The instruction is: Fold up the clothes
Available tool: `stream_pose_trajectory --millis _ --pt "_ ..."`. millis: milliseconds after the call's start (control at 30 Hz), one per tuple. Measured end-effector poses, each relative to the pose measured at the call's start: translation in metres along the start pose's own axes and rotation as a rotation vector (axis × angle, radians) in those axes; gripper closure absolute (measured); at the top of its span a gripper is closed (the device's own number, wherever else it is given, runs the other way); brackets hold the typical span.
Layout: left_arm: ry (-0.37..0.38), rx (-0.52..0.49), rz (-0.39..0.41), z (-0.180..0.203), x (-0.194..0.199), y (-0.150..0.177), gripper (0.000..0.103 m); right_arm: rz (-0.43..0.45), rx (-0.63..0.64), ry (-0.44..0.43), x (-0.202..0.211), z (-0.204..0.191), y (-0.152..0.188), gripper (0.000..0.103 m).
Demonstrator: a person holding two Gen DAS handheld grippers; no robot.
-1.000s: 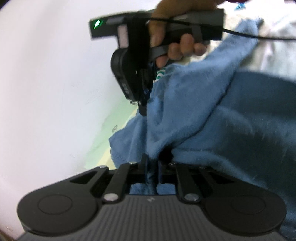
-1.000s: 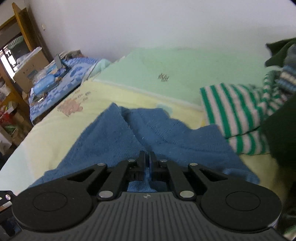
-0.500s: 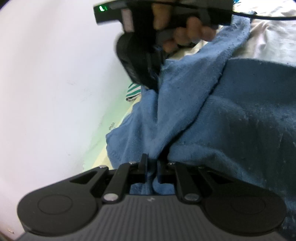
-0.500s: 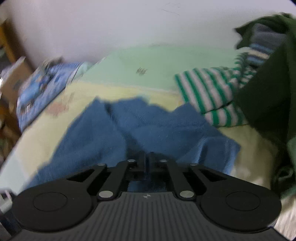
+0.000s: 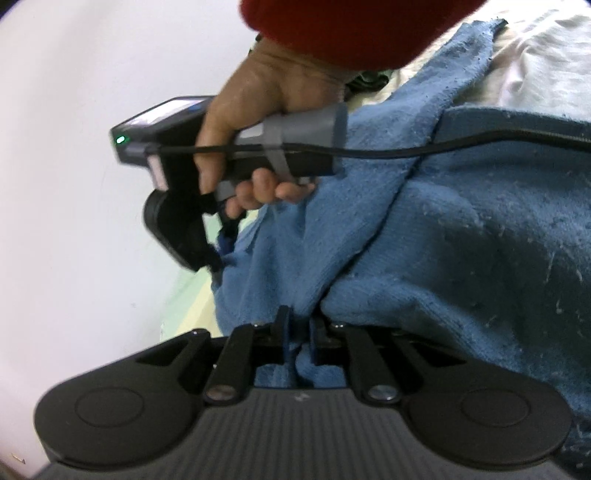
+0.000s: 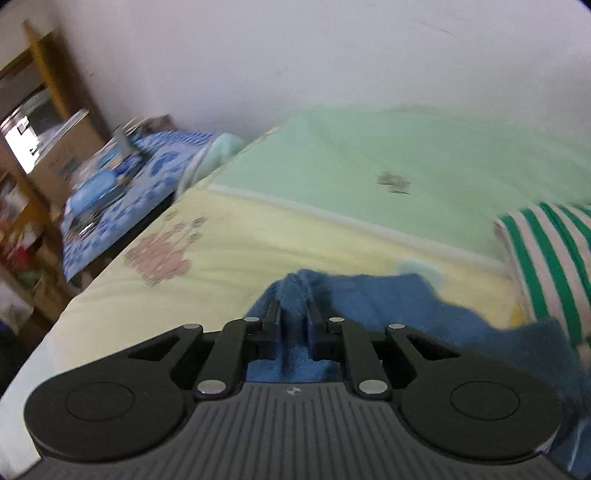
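Left claw [image 5: 297, 332]: fingers nearly together, pinching a bunched fold of the blue knit sweater [image 5: 461, 240] at lower centre of the left wrist view. Fabric fills the right half of that frame and drapes up toward the upper right, over a cream sheet [image 5: 535, 66].

Right claw [image 6: 294, 325]: same state, narrow gap, a ridge of blue sweater [image 6: 388, 302] clamped between the fingers at lower centre of the right wrist view. The rest of the sweater spreads to the lower right, lying on the bed [image 6: 258, 240], on its yellow sheet.

In the left wrist view the right claw unit [image 5: 218, 254] shows at centre left, held by the right hand [image 5: 266, 122] with a red sleeve [image 5: 351, 26] at top. Its tip touches the sweater edge. A black cable [image 5: 443, 146] runs off to the right edge.

Right wrist view, other items:
- green-and-white striped garment [image 6: 546, 258], right edge, just beside the sweater
- green sheet section [image 6: 388, 147], upper centre
- blue patterned cloth [image 6: 122, 192] with clutter, left
- wooden shelf [image 6: 37, 110], upper left, blurred
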State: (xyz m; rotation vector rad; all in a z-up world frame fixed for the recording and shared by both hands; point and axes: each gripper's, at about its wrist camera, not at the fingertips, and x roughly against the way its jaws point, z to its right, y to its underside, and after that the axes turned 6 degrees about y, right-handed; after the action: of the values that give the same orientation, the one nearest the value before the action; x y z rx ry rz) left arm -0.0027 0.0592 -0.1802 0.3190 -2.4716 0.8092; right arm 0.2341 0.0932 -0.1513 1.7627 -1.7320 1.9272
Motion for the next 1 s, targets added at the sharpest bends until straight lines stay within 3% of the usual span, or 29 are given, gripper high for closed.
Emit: stream_pose_trajectory --millis 233,300,400,500,533,667,733,900,1000 --pt "-0.001 -0.006 0.022 -0.001 0.016 0.009 0.096 0.075 -0.089 -0.006 0.01 0.013 0.015 0.09" --pt "-0.005 -0.015 0.039 -0.003 0.024 0.012 0.085 0.104 -0.174 -0.019 0.018 0.031 0.02 0.09" --pt "0.043 0.094 0.077 -0.028 0.046 0.011 0.082 0.102 -0.276 -0.056 0.02 0.051 0.031 0.093" --pt "0.074 0.146 0.096 -0.045 0.052 0.009 0.069 0.104 -0.237 -0.019 0.017 0.041 0.03 0.096" --pt "0.072 0.142 0.1 -0.047 0.05 0.008 0.068 0.1 -0.194 0.008 0.019 0.034 0.027 0.097" --pt "0.123 0.217 0.127 -0.068 0.043 0.017 0.068 0.145 -0.221 -0.023 0.035 0.033 0.025 0.097" --pt "0.156 0.263 0.13 -0.079 0.027 0.022 0.068 0.116 -0.136 0.051 0.03 0.028 0.026 0.096" --pt "0.241 0.323 0.08 -0.078 -0.007 0.028 0.074 0.112 -0.084 0.083 0.026 0.025 0.027 0.097" --pt "0.242 0.317 0.08 -0.072 -0.008 0.027 0.079 0.096 -0.151 0.06 0.03 0.034 0.024 0.083"
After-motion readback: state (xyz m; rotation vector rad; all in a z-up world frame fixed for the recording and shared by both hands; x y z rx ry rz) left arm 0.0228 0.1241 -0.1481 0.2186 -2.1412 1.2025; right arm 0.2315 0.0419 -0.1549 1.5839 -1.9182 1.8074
